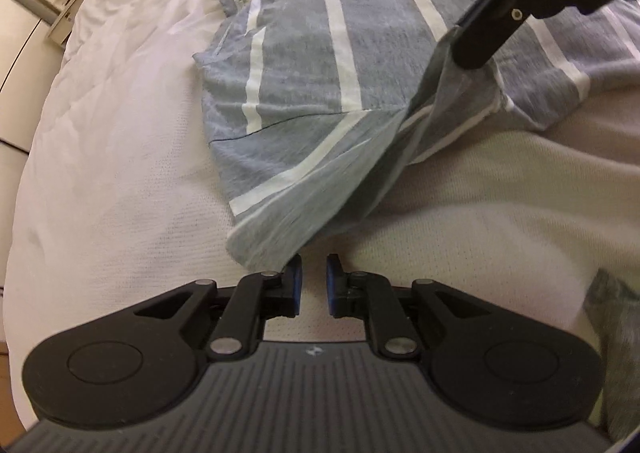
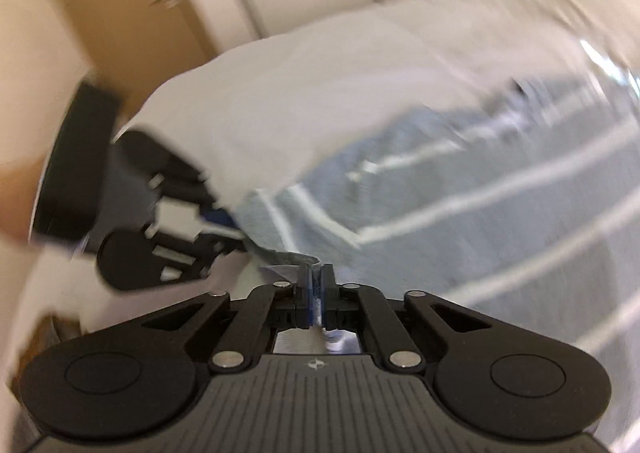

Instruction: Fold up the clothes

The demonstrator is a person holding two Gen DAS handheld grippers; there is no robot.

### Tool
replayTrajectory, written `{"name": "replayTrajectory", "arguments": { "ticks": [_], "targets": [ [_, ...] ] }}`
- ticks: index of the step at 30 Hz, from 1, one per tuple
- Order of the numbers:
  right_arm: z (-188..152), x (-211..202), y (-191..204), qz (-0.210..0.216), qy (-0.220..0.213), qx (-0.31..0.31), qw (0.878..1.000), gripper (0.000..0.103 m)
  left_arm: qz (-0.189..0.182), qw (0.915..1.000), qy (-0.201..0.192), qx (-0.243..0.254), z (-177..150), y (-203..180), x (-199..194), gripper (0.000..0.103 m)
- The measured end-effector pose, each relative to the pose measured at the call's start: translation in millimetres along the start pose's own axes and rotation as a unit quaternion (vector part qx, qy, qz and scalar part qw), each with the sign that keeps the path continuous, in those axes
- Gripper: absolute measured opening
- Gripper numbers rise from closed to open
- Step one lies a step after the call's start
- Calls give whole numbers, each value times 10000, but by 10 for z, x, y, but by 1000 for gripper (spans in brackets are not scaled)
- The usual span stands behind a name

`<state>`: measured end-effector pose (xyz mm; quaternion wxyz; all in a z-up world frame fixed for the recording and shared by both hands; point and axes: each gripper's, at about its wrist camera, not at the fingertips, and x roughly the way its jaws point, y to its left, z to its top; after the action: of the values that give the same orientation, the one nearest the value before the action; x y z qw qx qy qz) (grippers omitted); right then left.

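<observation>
I am lifting the striped T-shirt's [image 1: 304, 65] hem clamped in my right gripper [image 2: 316, 277], needing my empty, slightly parted left gripper [image 1: 314, 277] to pinch the corner just ahead.

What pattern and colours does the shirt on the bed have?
The grey-blue knit shirt has narrow white stripes, clearest in the left wrist view.

Grey-blue T-shirt [image 1: 304, 65] with white stripes, spread flat on white bedding; one near corner lifted, draped.
</observation>
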<state>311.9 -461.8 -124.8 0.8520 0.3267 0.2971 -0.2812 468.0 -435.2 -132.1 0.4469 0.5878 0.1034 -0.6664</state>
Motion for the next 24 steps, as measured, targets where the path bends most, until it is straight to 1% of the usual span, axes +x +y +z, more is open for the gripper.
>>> {"name": "replayTrajectory", "arguments": {
  "ticks": [3, 6, 8, 10, 12, 14, 17, 21, 24],
  "targets": [
    [-78, -41, -220, 53, 206, 763, 9969, 3, 73, 9994, -119, -319, 38, 54, -33, 11],
    [-120, 17, -334, 59, 347, 1148, 9928, 3, 109, 9981, -304, -531, 131, 105, -64, 12],
    [-146, 37, -378, 58, 413, 1268, 9910, 3, 111, 9970, -431, -625, 222, 133, -71, 13],
    [-160, 59, -390, 64, 483, 1271, 9907, 4, 141, 9961, -552, -676, 307, 150, -80, 15],
    [-172, 48, -388, 71, 554, 1205, 9911, 13, 171, 9957, -577, -698, 354, 169, -78, 17],
    [-178, 35, -388, 65, 631, 1129, 9916, 14, 205, 9956, -540, -740, 359, 196, -67, 18],
    [-186, 11, -405, 18, 704, 1065, 9918, 16, 129, 9946, -464, -924, 319, 244, -28, 18],
    [-198, -24, -427, -45, 744, 1013, 9921, 18, 15, 9918, -479, -1183, 314, 272, 32, 21],
    [-237, -2, -440, -41, 880, 959, 9915, 19, 61, 9909, -468, -1264, 367, 300, 137, 23]
  ]
}}
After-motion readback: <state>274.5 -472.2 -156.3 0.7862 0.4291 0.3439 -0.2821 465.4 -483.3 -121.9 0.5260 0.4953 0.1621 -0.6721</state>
